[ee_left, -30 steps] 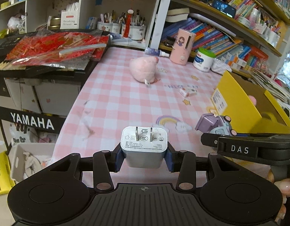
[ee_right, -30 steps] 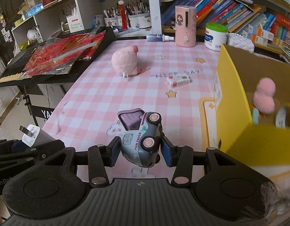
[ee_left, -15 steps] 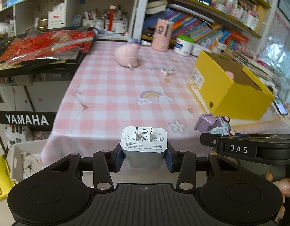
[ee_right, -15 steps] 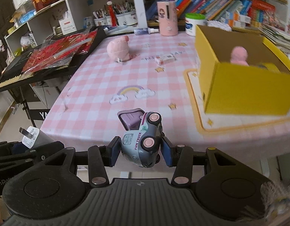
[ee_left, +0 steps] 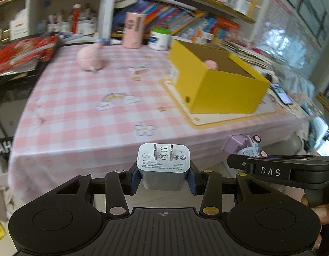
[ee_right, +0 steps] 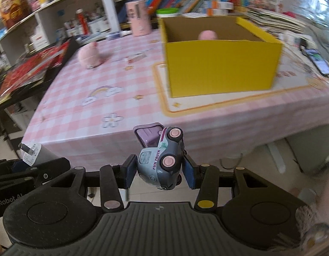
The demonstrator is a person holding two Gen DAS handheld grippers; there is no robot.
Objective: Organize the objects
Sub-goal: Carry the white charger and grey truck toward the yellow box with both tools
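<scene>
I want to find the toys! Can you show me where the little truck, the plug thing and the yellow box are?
toy truck [ee_right: 162,160], right wrist view, on its grey side by the lettering.
charger plug [ee_left: 163,156], left wrist view, on its face between the prongs.
yellow box [ee_right: 222,66], right wrist view, on its front wall.

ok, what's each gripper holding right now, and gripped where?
The left gripper holds a white charger plug by its two side faces, prongs pointing away. The right gripper holds a toy truck, pads against its cab end, purple bed sticking out.
</scene>
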